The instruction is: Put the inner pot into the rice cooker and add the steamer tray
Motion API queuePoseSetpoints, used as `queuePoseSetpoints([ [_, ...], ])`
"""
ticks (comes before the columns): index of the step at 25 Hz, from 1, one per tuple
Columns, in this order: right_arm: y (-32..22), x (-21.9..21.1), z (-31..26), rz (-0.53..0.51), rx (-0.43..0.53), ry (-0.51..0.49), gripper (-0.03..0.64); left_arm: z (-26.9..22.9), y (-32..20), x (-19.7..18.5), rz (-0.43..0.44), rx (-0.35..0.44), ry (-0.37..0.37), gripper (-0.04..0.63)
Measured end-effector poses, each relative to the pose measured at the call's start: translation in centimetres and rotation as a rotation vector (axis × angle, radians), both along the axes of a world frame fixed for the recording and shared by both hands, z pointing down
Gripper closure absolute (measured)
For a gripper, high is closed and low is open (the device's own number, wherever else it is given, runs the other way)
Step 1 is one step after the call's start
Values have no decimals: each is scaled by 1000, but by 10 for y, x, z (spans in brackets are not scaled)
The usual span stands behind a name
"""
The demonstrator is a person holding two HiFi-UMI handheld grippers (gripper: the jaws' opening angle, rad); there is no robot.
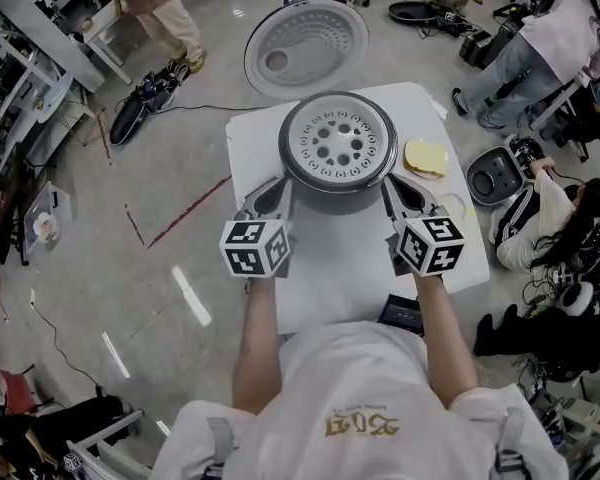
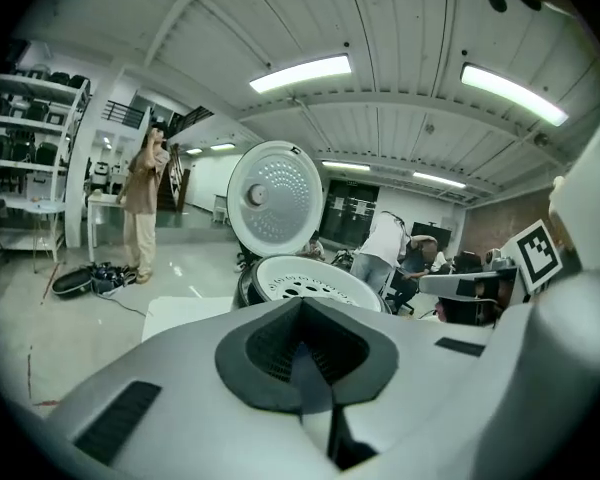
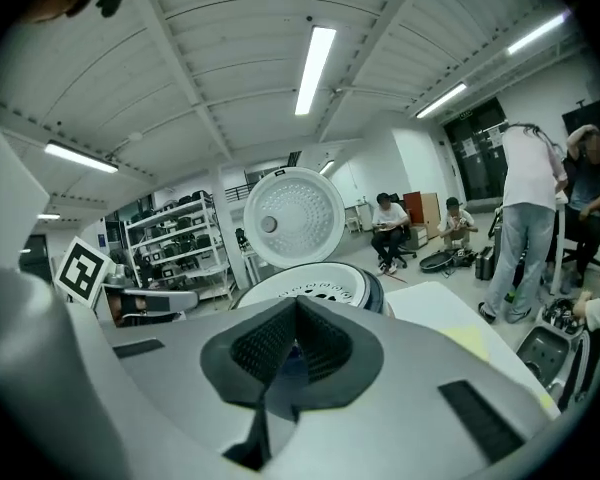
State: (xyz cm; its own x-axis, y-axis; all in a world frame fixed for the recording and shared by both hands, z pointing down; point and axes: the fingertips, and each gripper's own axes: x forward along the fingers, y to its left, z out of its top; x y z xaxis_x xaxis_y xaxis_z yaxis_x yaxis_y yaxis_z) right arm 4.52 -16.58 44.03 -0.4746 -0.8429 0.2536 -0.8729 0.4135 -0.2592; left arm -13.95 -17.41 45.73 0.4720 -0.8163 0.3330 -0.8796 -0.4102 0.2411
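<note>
White table (image 1: pixel 315 298) under me, rice cooker (image 1: pixel 338 200) dead ahead between both tongs, and the steamer tray (image 1: pixel 338 146) sits level in its mouth. The inner pot I can't see; it's probably under that tray, but the tray hides it.

Left tongs (image 1: pixel 277 186) pressed together on nothing, tips close against the cooker's left flank. Right tongs (image 1: pixel 388 184) the same, pinched shut and empty, on its right flank. Whether either tip touches the wall, I can't tell.

The risk I see: both tips sit so near the body that a careless swing inward could shove the cooker along the table or jolt the tray off its seat. And if the tray isn't fully down, the lid won't close.

Around me: the open lid (image 1: pixel 306 48) stands up beyond the cooker. A yellow pad (image 1: pixel 425 156) lies just outside the right tongs. A small dark box (image 1: pixel 401 314) sits behind them, by my forearm. Nothing blocks the cooker's front.
</note>
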Motion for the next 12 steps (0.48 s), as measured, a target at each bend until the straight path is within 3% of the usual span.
queuePoseSetpoints([
  [6,23,-6,-2,18,14,16,606,2,26,0,34,1,42,580],
  [12,33,-14,-5,1,30,51,606,-3,33,3,54,13,34,580],
])
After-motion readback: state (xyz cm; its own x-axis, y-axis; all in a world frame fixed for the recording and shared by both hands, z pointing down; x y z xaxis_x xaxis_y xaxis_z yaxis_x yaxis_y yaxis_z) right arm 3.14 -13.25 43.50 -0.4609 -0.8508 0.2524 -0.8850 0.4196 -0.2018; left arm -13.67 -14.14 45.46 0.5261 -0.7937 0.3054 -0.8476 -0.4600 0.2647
